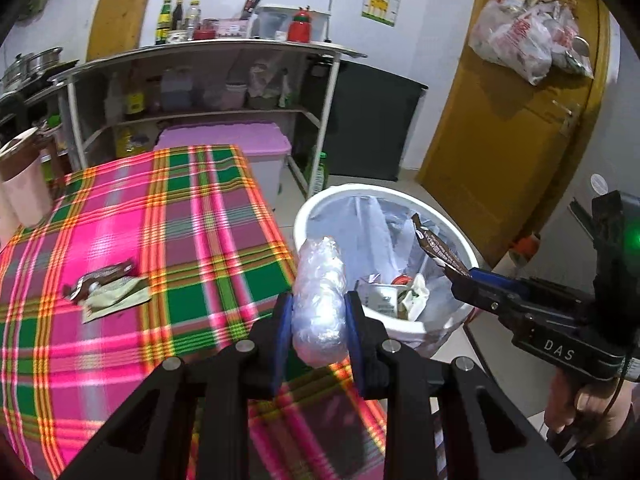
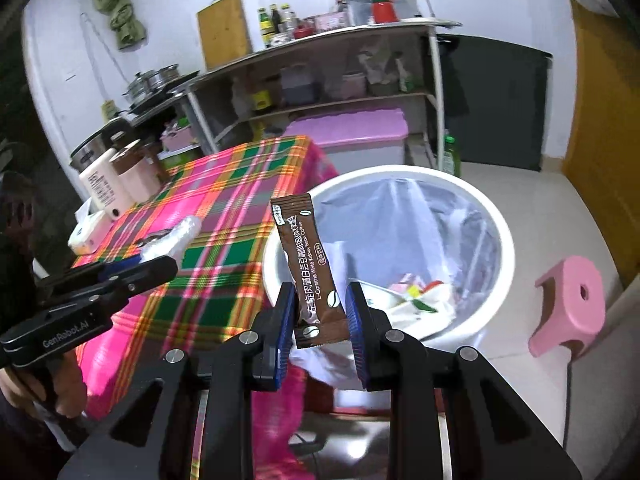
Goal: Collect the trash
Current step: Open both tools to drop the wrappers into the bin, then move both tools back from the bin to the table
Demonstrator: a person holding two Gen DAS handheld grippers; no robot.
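Observation:
My left gripper (image 1: 319, 312) is shut on a crumpled ball of clear plastic wrap (image 1: 320, 292), held over the table's right edge beside the bin. My right gripper (image 2: 320, 304) is shut on a brown coffee sachet (image 2: 310, 264), upright between the pads, at the near rim of the white trash bin (image 2: 496, 216). The bin (image 1: 316, 204) has a clear liner and holds several pieces of trash. In the left wrist view the right gripper (image 1: 464, 276) holds the sachet (image 1: 436, 246) over the bin. The left gripper (image 2: 160, 260) shows in the right wrist view with the wrap (image 2: 176, 236). More wrappers (image 1: 108, 290) lie on the plaid tablecloth (image 1: 192, 216).
A pink stool (image 2: 568, 308) stands on the floor right of the bin. Pink-and-white containers (image 2: 116, 180) sit at the table's far left. Behind are a metal shelf (image 1: 200, 80), a pink-lidded tub (image 1: 236, 140), a black cabinet (image 1: 368, 120) and a yellow door (image 1: 512, 120) with hanging bags.

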